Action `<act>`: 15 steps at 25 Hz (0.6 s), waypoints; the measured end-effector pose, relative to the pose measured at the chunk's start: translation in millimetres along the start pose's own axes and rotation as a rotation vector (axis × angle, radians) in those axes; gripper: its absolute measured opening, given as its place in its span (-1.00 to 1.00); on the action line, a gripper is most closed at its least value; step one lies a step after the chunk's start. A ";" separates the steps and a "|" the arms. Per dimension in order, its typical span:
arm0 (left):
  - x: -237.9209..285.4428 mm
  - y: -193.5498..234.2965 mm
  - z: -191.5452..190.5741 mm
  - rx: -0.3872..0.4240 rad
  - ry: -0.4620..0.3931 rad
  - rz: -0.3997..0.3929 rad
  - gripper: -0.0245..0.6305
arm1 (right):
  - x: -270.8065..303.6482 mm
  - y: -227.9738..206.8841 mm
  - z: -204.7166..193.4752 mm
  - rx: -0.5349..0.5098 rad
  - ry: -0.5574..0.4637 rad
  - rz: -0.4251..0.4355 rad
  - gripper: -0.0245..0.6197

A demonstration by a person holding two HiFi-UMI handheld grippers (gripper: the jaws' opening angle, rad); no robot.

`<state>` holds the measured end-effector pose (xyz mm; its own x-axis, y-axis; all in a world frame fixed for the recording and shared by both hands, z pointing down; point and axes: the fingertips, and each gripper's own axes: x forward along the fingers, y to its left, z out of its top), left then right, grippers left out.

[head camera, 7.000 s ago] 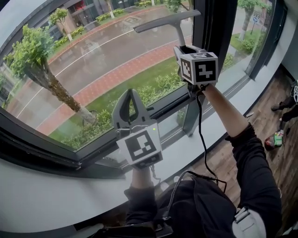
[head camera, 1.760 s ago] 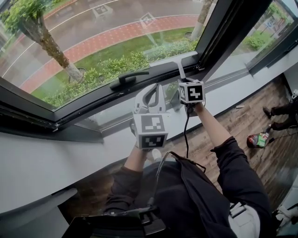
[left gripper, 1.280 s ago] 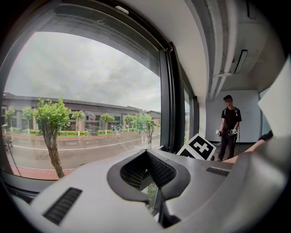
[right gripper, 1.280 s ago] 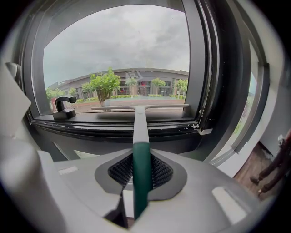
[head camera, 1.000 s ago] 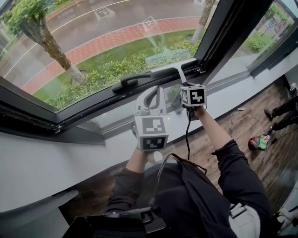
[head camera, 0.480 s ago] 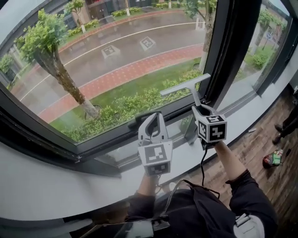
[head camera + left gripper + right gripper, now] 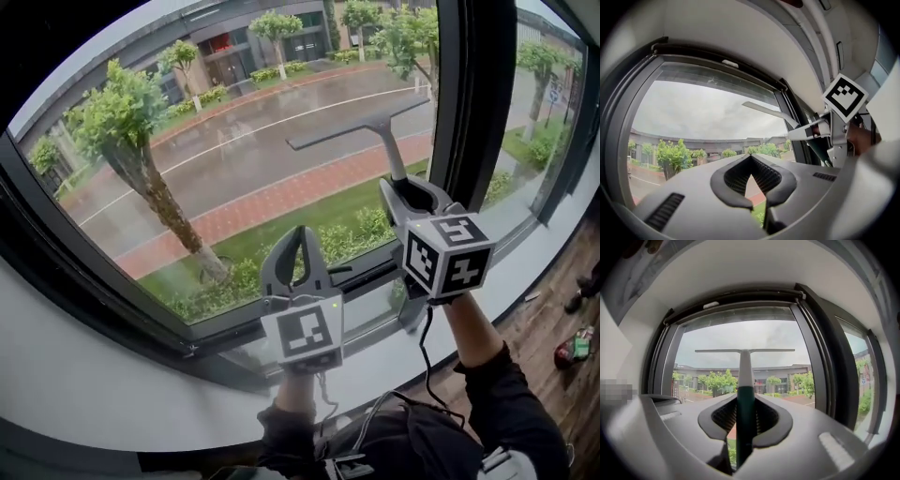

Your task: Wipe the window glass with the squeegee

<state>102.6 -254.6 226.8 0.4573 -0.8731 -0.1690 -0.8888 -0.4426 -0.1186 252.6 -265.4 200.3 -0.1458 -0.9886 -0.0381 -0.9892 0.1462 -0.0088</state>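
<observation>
Down low in the head view, a person's dark sleeve (image 7: 511, 394) shows, with one arm reaching up on each side. Just past the arms, the left hand-held gripper (image 7: 302, 230) is held in front of the low part of the window. Its two jaws are closed tip to tip, and nothing is between them. To its right and a bit higher, the right hand-held gripper (image 7: 401, 186) is clenched on the dark green handle of the squeegee (image 7: 386, 141). The handle runs straight out between the jaws. It turns pale grey farther up and ends in a long thin blade that lies crosswise, tilted a little. The blade is up by the window glass (image 7: 234, 141), near the dark upright window frame (image 7: 467, 94) on the right. I cannot tell if the blade touches the glass. A white sill (image 7: 84, 394) runs under the window, and a wood floor (image 7: 548, 314) shows at the lower right. Far outside are a leafy tree (image 7: 131, 122), green grass, a red brick path and a wet grey road (image 7: 281, 122).
</observation>
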 end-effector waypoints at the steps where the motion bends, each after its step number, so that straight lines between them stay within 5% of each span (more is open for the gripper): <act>1: -1.8 6.2 10.9 0.013 -0.010 0.008 -0.93 | 2.9 6.0 18.7 -0.007 -0.026 0.009 -0.71; 8: -1.4 35.6 93.6 0.045 -0.093 0.090 -0.93 | 21.6 13.9 143.6 -0.047 -0.171 -0.034 -0.71; 15: 5.6 49.8 132.8 0.084 -0.126 0.093 -0.93 | 45.5 19.0 195.4 -0.075 -0.197 -0.077 -0.71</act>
<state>64.7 -254.4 90.0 0.3777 -0.8748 -0.3035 -0.9245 -0.3378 -0.1769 229.9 -300.5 3.1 -0.0716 -0.9695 -0.2345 -0.9967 0.0603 0.0550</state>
